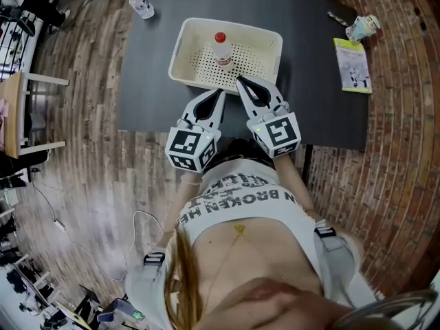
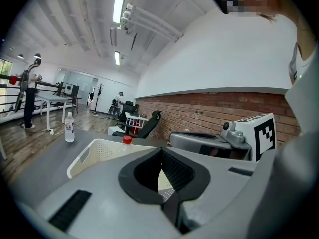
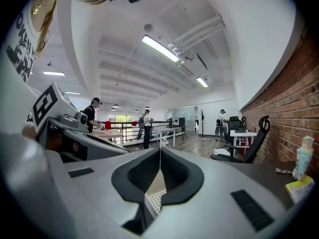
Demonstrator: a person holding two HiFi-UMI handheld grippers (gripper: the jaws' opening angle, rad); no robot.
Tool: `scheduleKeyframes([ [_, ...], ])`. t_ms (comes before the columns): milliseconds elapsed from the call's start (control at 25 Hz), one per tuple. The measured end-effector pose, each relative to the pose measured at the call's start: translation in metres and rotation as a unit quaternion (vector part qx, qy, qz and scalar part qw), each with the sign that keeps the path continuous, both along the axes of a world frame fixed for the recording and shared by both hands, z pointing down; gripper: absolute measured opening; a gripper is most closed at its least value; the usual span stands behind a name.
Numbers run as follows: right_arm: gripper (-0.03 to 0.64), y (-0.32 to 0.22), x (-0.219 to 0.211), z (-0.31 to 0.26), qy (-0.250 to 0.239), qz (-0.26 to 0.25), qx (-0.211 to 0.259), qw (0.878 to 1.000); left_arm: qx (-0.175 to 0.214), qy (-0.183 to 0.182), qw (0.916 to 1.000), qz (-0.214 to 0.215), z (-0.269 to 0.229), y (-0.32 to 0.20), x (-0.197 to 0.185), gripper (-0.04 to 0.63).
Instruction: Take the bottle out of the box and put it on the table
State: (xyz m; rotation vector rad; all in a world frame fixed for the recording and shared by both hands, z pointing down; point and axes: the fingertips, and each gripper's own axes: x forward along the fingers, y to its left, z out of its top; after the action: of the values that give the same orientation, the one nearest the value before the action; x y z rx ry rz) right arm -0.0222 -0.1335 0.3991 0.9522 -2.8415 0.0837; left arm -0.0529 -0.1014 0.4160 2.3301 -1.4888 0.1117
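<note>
A cream perforated box (image 1: 180, 52) stands on the dark table (image 1: 148, 88). Inside it a clear bottle with a red cap (image 1: 221, 49) stands upright near the middle. My left gripper (image 1: 220, 91) and right gripper (image 1: 240, 80) hover side by side at the box's near rim, both shut and holding nothing. In the left gripper view the shut jaw tips (image 2: 161, 150) point at the box (image 2: 94, 153), and the red cap (image 2: 127, 140) shows above its rim. In the right gripper view the tips (image 3: 160, 148) meet, with the box's perforated floor (image 3: 156, 192) seen below them.
A second clear bottle (image 1: 141, 4) stands at the table's far left corner. A yellow booklet (image 1: 353, 64) and a cup (image 1: 362, 27) lie at the far right. A wooden chair (image 1: 20, 108) stands on the floor to the left. The person's body is close behind the grippers.
</note>
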Motion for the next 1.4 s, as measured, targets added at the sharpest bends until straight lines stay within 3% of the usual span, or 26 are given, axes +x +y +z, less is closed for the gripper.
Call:
scheduleKeyframes([
  [520,0.009,-0.029,0.008,0.005,0.003,-0.017,0.007,1.000,-0.009,0.000,0.9994,-0.035,0.010,-0.019,-0.005,0.003],
  [1160,0.009,-0.055,-0.021,0.005,0.027,0.058,0.000,0.998,0.009,-0.001,0.9982,0.059,0.001,-0.064,-0.034,0.002],
  [1400,0.010,-0.057,-0.027,0.009,0.029,0.065,0.001,0.997,0.015,0.004,0.9974,0.070,0.000,-0.067,-0.037,0.003],
])
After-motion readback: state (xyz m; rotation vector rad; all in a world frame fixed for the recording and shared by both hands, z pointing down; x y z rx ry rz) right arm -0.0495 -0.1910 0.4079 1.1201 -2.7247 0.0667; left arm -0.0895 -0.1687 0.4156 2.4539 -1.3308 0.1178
